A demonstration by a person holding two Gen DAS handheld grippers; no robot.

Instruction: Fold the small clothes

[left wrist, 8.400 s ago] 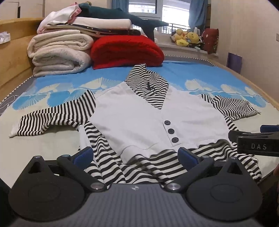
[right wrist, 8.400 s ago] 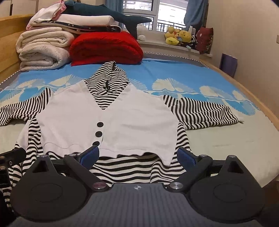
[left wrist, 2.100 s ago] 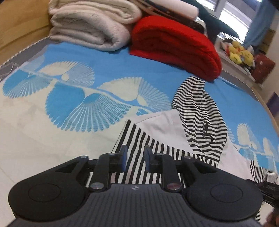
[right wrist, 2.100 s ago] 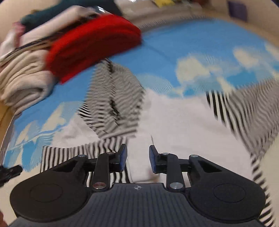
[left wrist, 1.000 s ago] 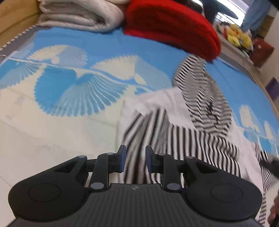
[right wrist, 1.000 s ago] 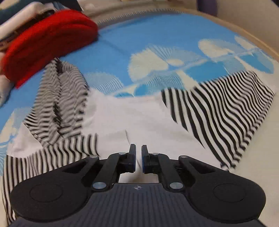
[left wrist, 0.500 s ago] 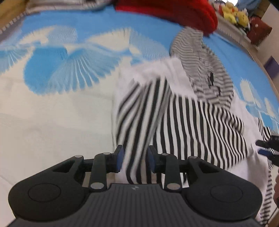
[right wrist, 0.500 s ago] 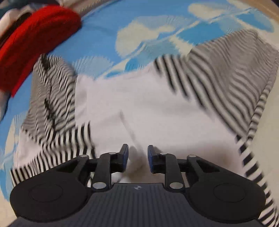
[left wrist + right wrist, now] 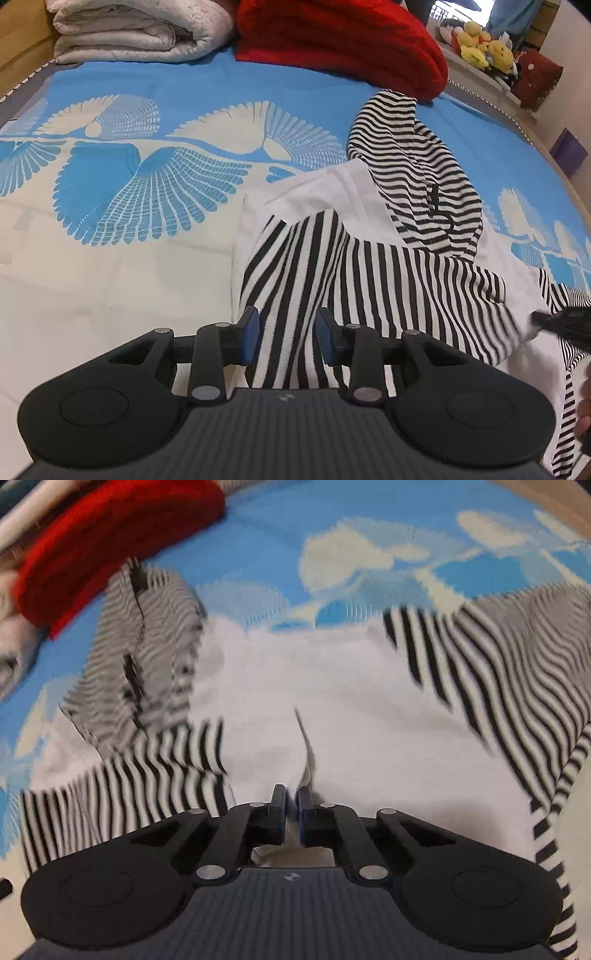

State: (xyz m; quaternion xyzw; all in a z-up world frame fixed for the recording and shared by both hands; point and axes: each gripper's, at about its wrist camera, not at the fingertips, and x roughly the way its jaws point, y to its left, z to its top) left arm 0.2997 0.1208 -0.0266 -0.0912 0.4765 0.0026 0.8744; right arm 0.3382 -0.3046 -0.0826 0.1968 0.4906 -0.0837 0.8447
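Note:
A small hooded top lies on the bed, with a white front (image 9: 369, 701), a striped hood (image 9: 406, 147) and striped sleeves. Its left sleeve (image 9: 369, 288) is folded across the white front. The other sleeve (image 9: 498, 657) still lies spread out to the right. My left gripper (image 9: 287, 332) hovers over the folded sleeve. Its jaws are opening, and the striped cloth lies between the pads without being pressed. My right gripper (image 9: 291, 805) is closing on a raised pleat of the white front, which is pinched between its pads. The right wrist view is blurred.
A blue and cream bedsheet (image 9: 110, 184) covers the bed. At the head end are a folded red blanket (image 9: 332, 40) and rolled beige quilts (image 9: 140, 29). Plush toys (image 9: 480, 40) sit on the sill at the back right. A wooden bed rail (image 9: 18, 59) runs along the left.
The left sleeve, spread out at first, now lies across the front. The left jaws have widened over it. The right jaws opened, sank toward the white front and closed on a pleat.

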